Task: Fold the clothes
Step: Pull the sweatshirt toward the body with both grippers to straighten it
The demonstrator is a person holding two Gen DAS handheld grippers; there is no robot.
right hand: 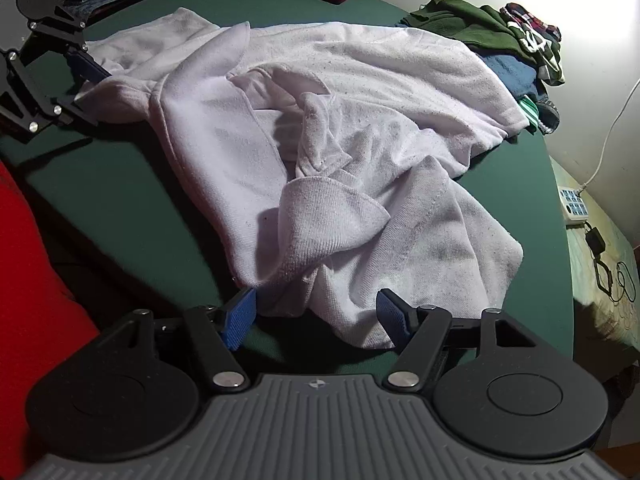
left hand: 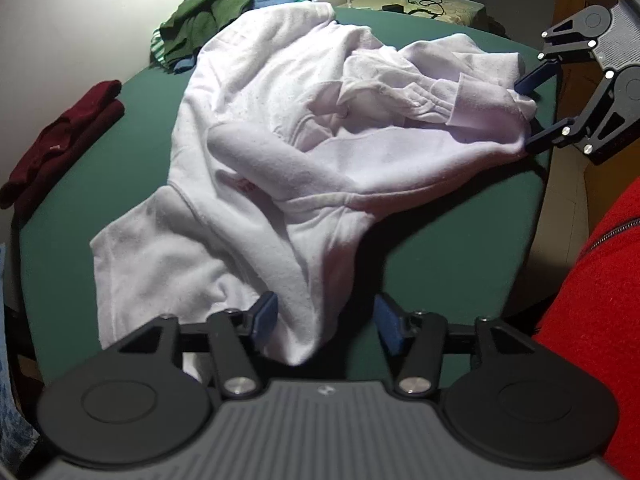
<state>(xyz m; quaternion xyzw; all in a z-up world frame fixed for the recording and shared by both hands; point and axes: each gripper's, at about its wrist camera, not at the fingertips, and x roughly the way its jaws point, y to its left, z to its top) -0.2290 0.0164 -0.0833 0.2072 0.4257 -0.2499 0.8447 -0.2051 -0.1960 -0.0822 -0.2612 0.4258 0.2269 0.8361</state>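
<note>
A pale lilac sweatshirt (left hand: 280,128) lies crumpled on the green table (left hand: 440,232), one ribbed cuff (right hand: 320,220) folded over on top. At the near edge my left gripper (left hand: 326,320) is open, and a hanging fold of the sweatshirt's corner lies between its blue pads (left hand: 266,316). My right gripper (left hand: 526,114) stands open at the opposite side, its fingers on either side of a bunched edge. In the right wrist view the right gripper (right hand: 316,316) straddles the sweatshirt's hem (right hand: 348,312), while the left gripper (right hand: 98,98) is at the far left.
A folded maroon garment (left hand: 60,140) sits at the table's left edge. A pile of green and blue clothes (left hand: 216,12) lies at the far side. A person's red jacket (left hand: 600,300) is close beside the table. A power strip (right hand: 574,206) and cables (right hand: 612,276) lie beyond the table.
</note>
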